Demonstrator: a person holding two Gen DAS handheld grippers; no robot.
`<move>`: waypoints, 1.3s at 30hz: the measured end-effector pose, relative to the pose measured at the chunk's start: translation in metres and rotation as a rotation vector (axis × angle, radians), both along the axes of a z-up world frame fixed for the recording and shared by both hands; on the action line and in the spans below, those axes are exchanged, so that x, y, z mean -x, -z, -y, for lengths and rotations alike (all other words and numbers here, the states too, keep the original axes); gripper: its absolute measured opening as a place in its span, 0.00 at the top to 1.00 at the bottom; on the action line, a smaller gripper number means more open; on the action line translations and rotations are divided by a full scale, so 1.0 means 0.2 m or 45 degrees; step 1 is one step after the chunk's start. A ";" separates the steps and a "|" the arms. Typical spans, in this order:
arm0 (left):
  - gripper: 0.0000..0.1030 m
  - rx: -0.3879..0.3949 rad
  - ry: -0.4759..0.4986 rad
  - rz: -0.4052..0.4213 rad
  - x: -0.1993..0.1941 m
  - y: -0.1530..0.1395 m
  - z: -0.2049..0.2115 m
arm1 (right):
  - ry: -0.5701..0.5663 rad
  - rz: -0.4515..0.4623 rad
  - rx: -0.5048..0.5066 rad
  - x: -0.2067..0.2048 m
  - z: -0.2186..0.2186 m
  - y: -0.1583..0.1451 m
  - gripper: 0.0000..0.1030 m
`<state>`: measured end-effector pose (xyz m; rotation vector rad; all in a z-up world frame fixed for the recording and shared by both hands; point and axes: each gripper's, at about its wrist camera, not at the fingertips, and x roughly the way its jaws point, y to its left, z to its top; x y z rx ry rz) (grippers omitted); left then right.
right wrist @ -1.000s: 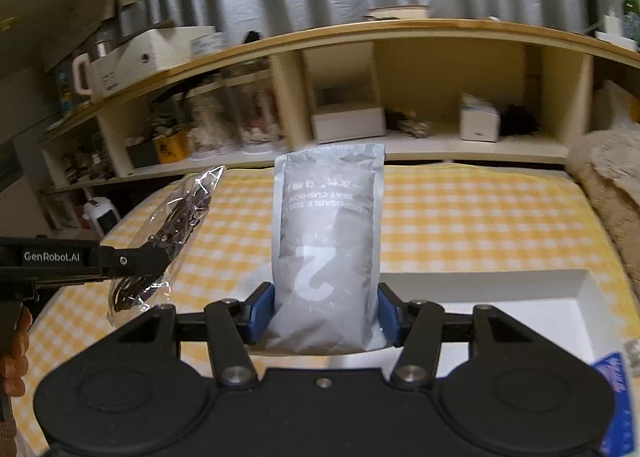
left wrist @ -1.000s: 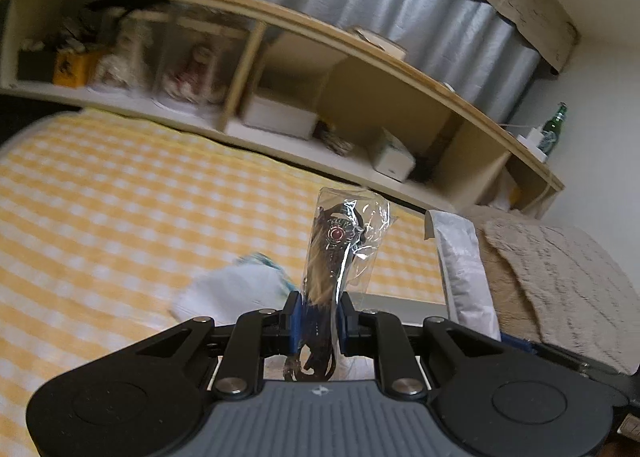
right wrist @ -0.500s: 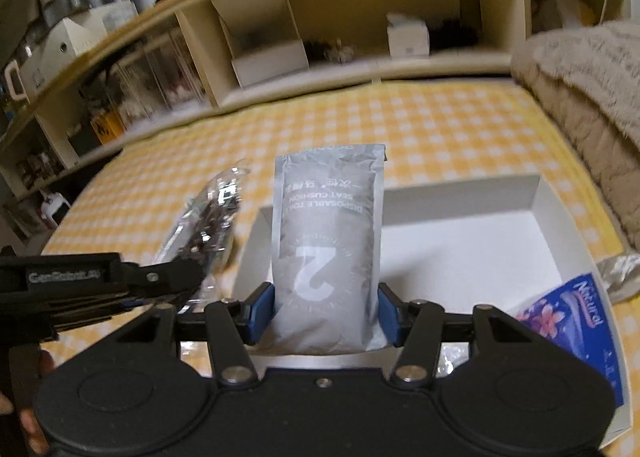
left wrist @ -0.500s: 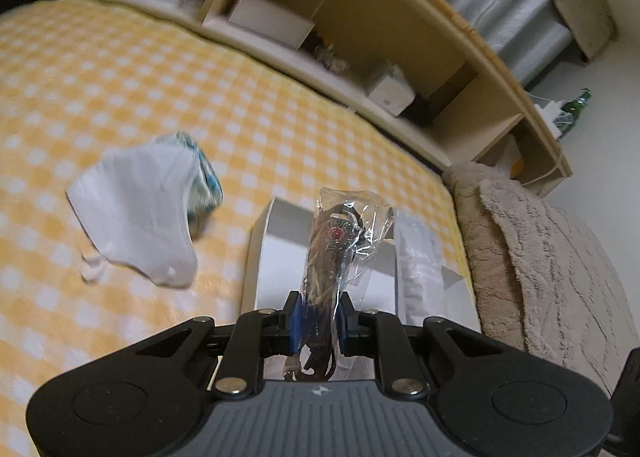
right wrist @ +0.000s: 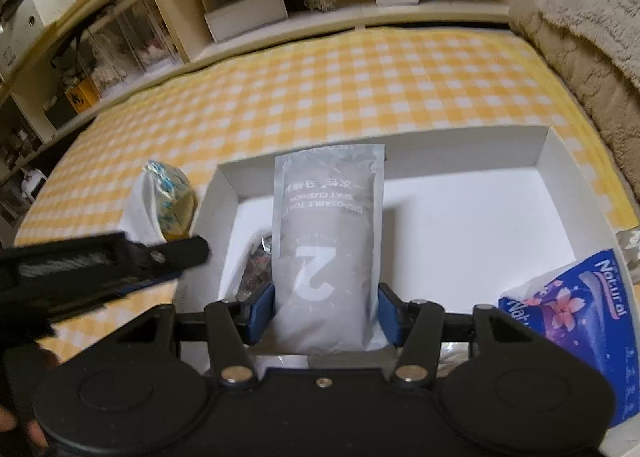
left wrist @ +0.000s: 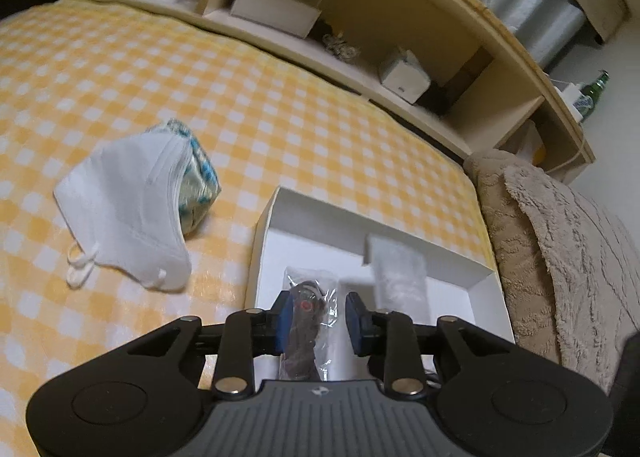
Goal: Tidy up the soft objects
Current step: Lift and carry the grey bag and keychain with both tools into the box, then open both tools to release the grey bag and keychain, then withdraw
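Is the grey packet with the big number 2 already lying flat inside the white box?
No, the grey packet stands upright between the jaws of the right gripper, above the white box.

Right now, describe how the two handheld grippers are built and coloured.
Left gripper and right gripper match: black scissor-style linkage arms with silver pivot bolts, blue pads on the fingers, two round recesses on each black body. The left one has a ribbed grey plate with a small logo.

A yellow-checked bed carries a white box, white mask and beige blanket.
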<state>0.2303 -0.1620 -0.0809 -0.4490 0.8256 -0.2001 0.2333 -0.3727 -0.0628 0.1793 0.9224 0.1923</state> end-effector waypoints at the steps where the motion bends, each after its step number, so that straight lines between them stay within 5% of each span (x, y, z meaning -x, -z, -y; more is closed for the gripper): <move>1: 0.71 -0.008 0.009 0.008 0.00 -0.01 0.00 | 0.001 -0.021 0.012 -0.01 0.00 0.02 0.46; 8: 0.73 -0.062 0.118 0.000 0.02 -0.02 -0.02 | 0.001 -0.130 0.140 -0.08 -0.05 0.13 0.46; 15: 0.88 -0.210 0.277 -0.013 0.06 0.03 0.03 | -0.077 -0.127 0.121 -0.12 -0.16 0.13 0.46; 27: 0.88 -0.494 0.461 0.043 -0.04 0.15 0.19 | 0.008 -0.127 0.097 -0.12 -0.04 0.10 0.46; 34: 0.88 -0.463 0.424 0.046 -0.13 0.18 0.14 | -0.004 -0.131 0.069 -0.13 -0.06 0.13 0.46; 39: 0.87 -0.389 0.385 0.044 -0.13 0.16 0.10 | 0.020 -0.127 0.038 -0.14 -0.06 0.12 0.34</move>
